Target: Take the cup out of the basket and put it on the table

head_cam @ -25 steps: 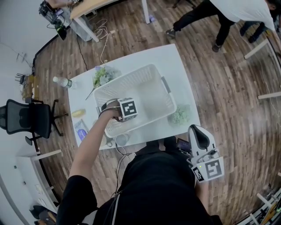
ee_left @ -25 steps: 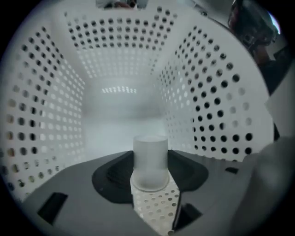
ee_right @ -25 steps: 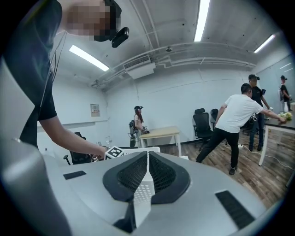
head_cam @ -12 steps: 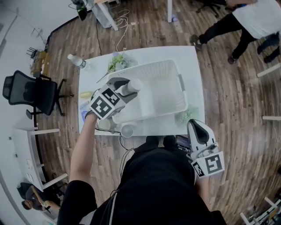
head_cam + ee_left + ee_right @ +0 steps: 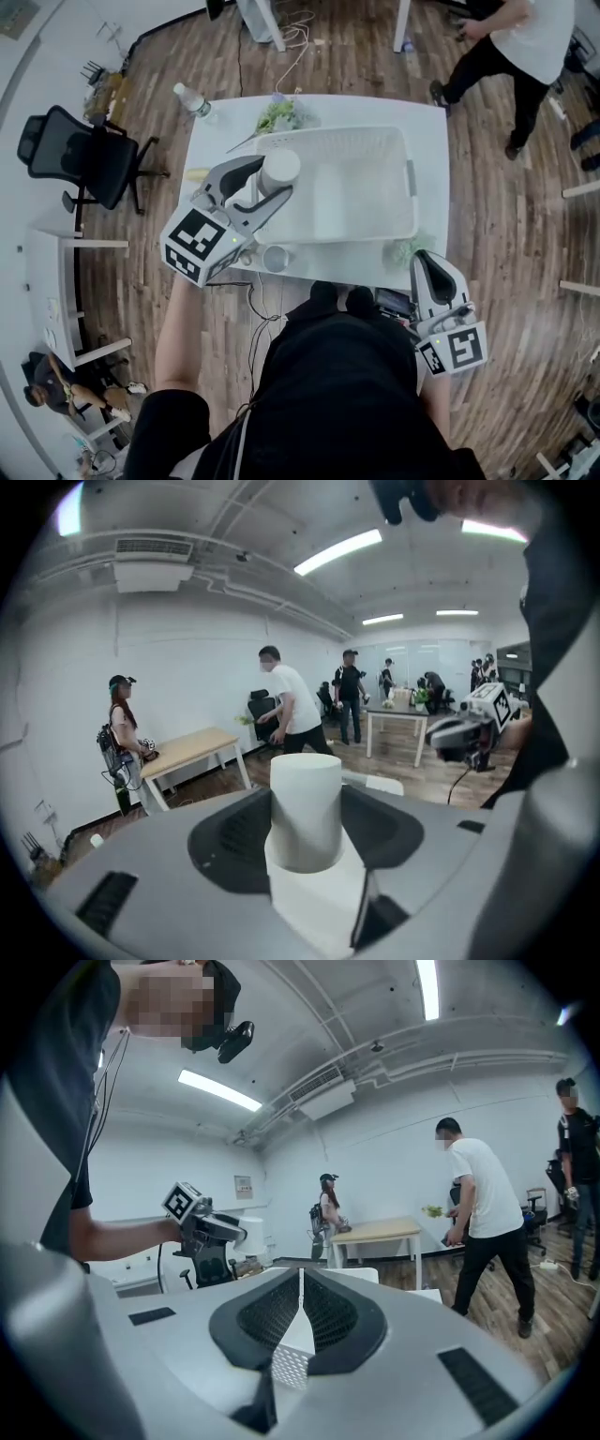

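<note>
Head view: a white table (image 5: 427, 120) holds a big white basket (image 5: 410, 192). The left gripper (image 5: 271, 178) is clamped on a white cup (image 5: 279, 169). The cup shows over the left end of the basket, up in the air and off the table. The basket takes up most of the table. On the bare strip to its left lies a yellow thing (image 5: 195, 175). A small clear glass (image 5: 275, 258) stands at the near edge. A bottle (image 5: 192, 98) and a green plant (image 5: 279, 117) sit at the far side. A black chair (image 5: 89, 159) stands on the floor, and a person in a white shirt (image 5: 514, 42) walks past. The right gripper (image 5: 427, 264) is low by the person's side, jaws together, with nothing in it.

One second ago the left gripper was down inside the basket. Now it is up and out with the cup. The right gripper has stayed shut and low.

Left gripper view: this shows the grip up close. Both jaws press on the cup (image 5: 305, 808), which stands up between them. Only here can you see a person in a cap (image 5: 122, 731) by a wooden table (image 5: 192, 752).

Right gripper view: its two jaws touch, with nothing between them. It looks across at the left gripper (image 5: 217, 1229) held up with the cup.
</note>
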Action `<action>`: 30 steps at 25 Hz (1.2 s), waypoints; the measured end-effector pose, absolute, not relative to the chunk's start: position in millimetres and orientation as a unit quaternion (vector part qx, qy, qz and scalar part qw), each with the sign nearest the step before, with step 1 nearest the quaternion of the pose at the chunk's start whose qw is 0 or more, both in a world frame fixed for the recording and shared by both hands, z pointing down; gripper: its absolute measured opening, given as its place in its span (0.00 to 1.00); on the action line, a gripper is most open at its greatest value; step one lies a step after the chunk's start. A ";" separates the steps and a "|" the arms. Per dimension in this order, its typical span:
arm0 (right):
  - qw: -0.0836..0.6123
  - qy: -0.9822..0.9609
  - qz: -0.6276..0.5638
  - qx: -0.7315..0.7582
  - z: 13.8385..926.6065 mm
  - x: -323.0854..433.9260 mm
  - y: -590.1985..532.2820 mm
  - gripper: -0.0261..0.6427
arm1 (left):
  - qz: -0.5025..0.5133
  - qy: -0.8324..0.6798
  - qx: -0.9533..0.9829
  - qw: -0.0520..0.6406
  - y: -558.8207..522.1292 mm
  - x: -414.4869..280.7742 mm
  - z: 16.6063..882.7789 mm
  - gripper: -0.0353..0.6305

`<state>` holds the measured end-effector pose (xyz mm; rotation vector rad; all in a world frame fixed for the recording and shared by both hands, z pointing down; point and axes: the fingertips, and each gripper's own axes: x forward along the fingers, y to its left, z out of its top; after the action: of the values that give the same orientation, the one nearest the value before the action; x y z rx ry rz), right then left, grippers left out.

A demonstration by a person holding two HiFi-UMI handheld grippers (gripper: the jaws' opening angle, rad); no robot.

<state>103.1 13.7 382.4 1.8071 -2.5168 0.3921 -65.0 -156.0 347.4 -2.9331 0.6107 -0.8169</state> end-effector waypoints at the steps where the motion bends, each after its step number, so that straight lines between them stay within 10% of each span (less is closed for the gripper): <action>1: 0.010 -0.808 0.127 0.575 384.0 102.3 14.2 0.08 | -0.239 0.201 -0.950 0.014 -143.1 -64.7 339.2 0.41; 11: 0.006 -0.833 0.128 0.539 380.0 105.5 17.1 0.08 | -0.094 0.293 -0.951 -0.032 -22.9 -62.3 368.6 0.41; 30: 0.050 -0.823 0.143 0.547 397.5 82.4 40.5 0.09 | -0.173 0.427 -0.887 -0.045 -24.5 -54.2 636.1 0.41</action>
<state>82.4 40.5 397.5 1.6669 -2.5066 0.4344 -54.2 -24.5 636.1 -2.8684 1.3801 -0.5584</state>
